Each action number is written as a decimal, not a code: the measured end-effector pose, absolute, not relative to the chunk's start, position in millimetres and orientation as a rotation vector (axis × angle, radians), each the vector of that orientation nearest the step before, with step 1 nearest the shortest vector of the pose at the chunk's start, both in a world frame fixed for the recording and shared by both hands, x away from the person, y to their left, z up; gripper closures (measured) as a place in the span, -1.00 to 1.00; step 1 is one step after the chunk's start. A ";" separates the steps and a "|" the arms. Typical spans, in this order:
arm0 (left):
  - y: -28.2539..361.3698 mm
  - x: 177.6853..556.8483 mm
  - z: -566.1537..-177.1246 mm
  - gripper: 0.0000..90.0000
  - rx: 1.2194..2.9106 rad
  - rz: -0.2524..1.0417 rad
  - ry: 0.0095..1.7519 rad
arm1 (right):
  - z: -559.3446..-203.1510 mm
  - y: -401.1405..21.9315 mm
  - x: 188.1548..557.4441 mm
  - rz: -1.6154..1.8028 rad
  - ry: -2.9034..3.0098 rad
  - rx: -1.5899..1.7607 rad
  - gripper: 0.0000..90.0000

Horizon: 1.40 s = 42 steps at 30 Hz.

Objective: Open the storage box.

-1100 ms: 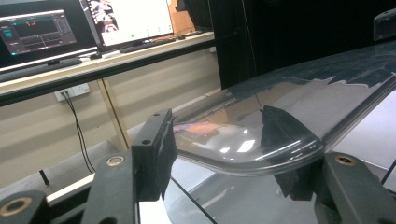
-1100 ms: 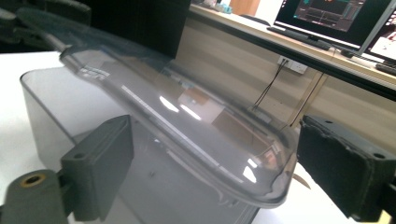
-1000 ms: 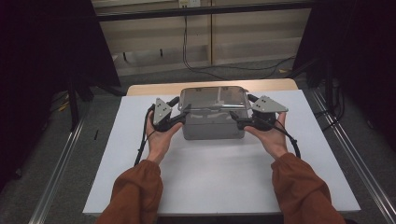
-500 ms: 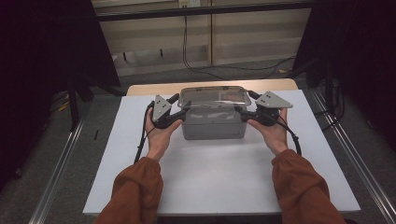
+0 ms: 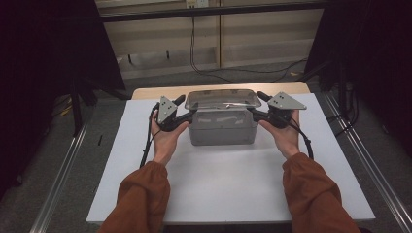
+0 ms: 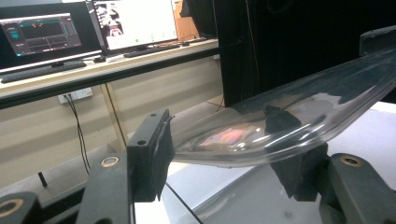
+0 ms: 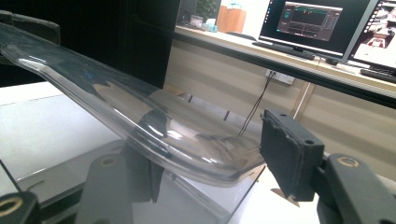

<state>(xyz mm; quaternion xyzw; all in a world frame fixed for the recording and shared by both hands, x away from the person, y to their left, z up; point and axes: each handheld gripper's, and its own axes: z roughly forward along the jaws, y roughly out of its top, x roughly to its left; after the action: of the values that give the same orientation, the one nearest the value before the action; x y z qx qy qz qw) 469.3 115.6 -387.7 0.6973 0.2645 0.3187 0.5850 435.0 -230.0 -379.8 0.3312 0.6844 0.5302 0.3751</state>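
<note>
A clear lid (image 5: 223, 98) sits over a grey box (image 5: 222, 126) near the far edge of the white table (image 5: 233, 194). The left gripper (image 5: 187, 116) and right gripper (image 5: 256, 114) meet its opposite ends. Each gripper's jaws stand spread, the lid's rim lying between them.

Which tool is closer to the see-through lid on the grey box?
Neither: it's a tie. The left tool sits at the clear lid's left end, with the lid edge between its jaws; the right tool does the same at the right end, above the grey box.
</note>
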 end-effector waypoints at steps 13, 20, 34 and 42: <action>115.5 474.9 -381.9 0.05 1.623 0.741 0.605 | -377.1 -232.4 440.6 1.370 1.732 0.843 0.08; 115.9 479.3 -378.4 0.19 1.619 0.738 0.590 | -373.3 -231.3 446.6 1.382 1.721 0.836 0.11; 116.0 492.2 -373.7 0.19 1.623 0.778 0.610 | -366.2 -234.0 459.3 1.403 1.715 0.851 0.15; 113.6 499.9 -377.4 0.29 1.625 0.770 0.628 | -369.3 -233.1 466.1 1.412 1.713 0.852 0.19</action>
<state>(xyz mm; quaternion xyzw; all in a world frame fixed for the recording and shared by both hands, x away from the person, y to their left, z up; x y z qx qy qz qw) 499.9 113.6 -377.4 0.6951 0.2686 0.3292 0.5800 466.1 -233.1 -369.3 0.3327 0.6685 0.5509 0.3728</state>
